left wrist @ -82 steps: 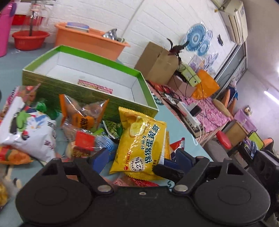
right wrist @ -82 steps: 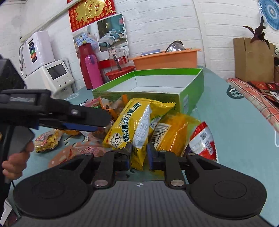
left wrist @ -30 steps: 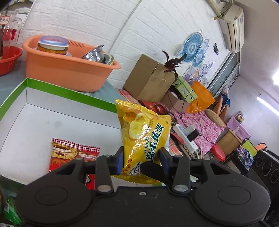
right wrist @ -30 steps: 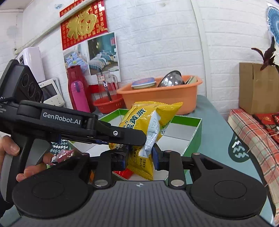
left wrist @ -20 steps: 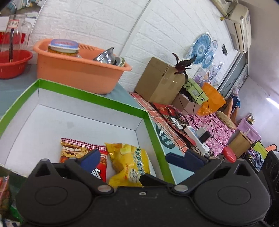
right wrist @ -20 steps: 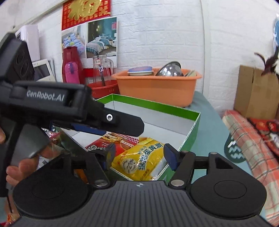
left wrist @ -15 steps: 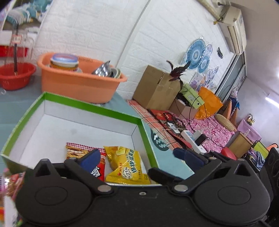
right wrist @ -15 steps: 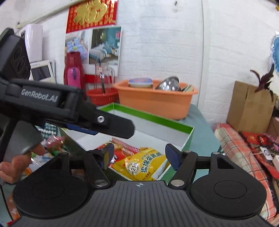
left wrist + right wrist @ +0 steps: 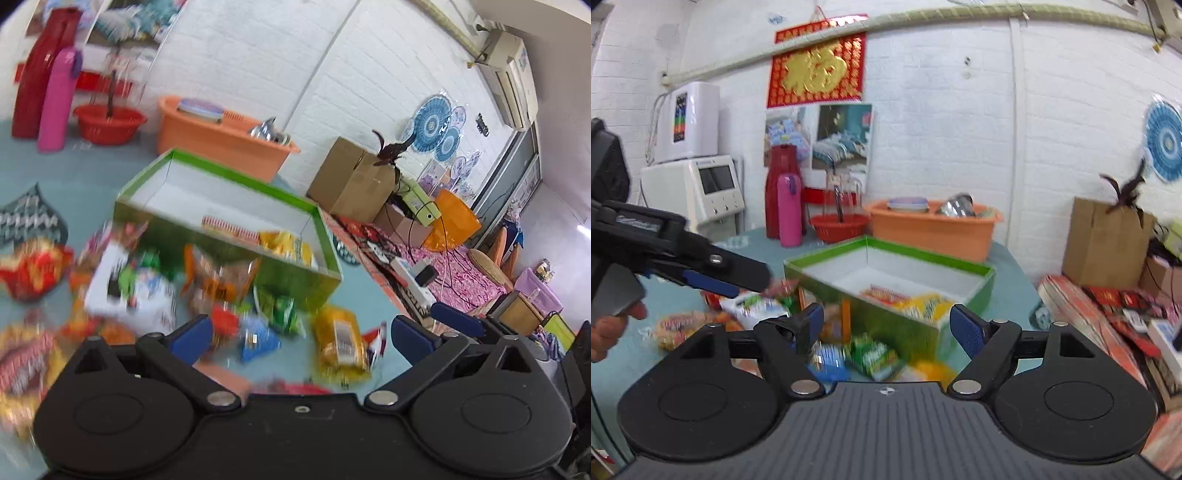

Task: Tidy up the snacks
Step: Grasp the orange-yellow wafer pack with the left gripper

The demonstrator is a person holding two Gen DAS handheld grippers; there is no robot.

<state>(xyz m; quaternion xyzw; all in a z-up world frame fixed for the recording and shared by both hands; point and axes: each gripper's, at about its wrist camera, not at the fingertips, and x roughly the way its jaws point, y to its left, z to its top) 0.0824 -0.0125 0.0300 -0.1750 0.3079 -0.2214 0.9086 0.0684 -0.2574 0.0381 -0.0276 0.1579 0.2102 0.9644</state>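
Tongs wide on both sides: the left gripper and right gripper hang empty above loose snack packets on the teal table. The yellow bag lies inside the green box. Writing on the blurred packets is unreadable; a red wall banner bears a gold character.

Black hand-held gripper, blue finger pads, silver pivot screws, ribbed grey top, round side discs
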